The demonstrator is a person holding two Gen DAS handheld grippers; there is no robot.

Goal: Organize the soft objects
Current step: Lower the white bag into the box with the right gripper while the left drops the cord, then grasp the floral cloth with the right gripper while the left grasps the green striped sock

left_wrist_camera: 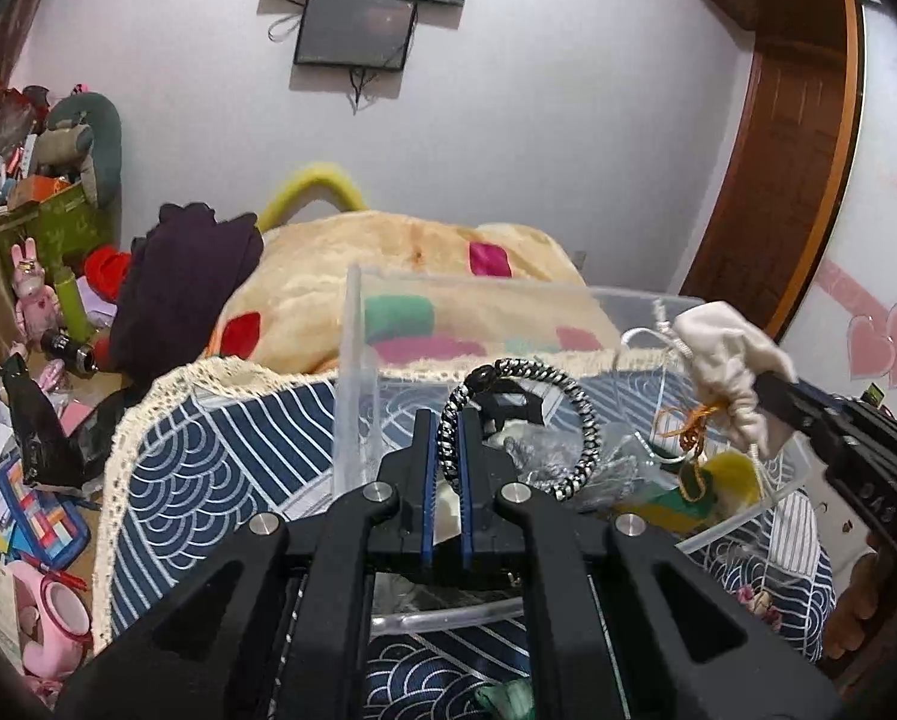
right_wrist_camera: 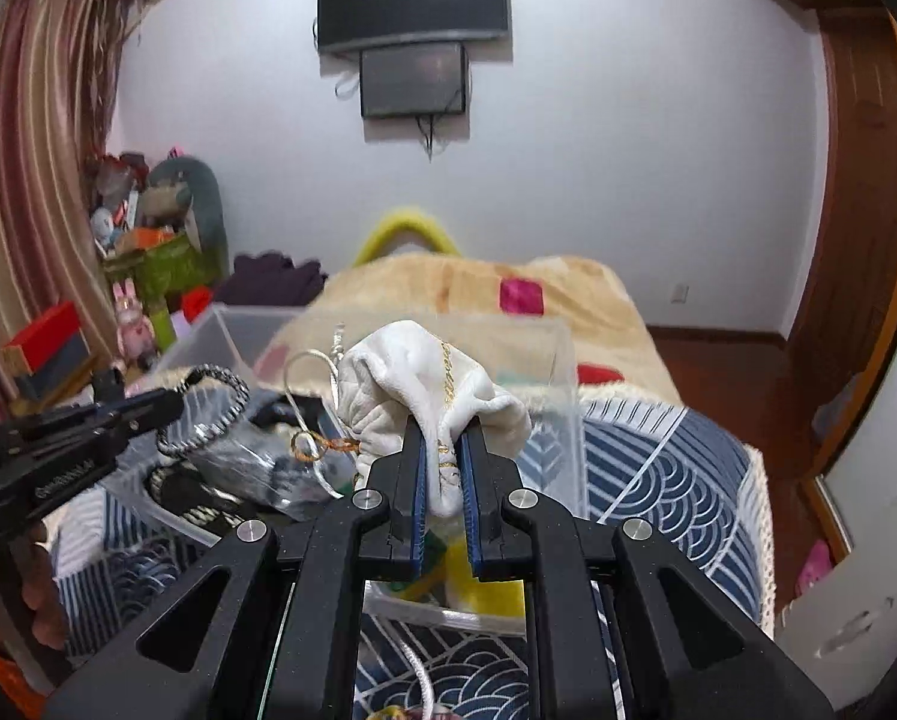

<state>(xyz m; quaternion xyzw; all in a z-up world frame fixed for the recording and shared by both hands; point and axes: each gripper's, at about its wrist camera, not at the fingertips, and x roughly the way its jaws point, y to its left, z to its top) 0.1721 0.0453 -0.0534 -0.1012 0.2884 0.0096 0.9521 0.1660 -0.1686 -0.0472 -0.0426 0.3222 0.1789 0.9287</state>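
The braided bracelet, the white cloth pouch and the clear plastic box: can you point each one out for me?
braided bracelet (left_wrist_camera: 586,420), left wrist view, on its right-hand arc.
white cloth pouch (right_wrist_camera: 412,378), right wrist view, on its bunched upper body.
clear plastic box (left_wrist_camera: 352,360), left wrist view, on its left wall.

Gold script on white pouch (right_wrist_camera: 430,384), unreadable, faint lettering on left gripper (right_wrist_camera: 175,402), illegible
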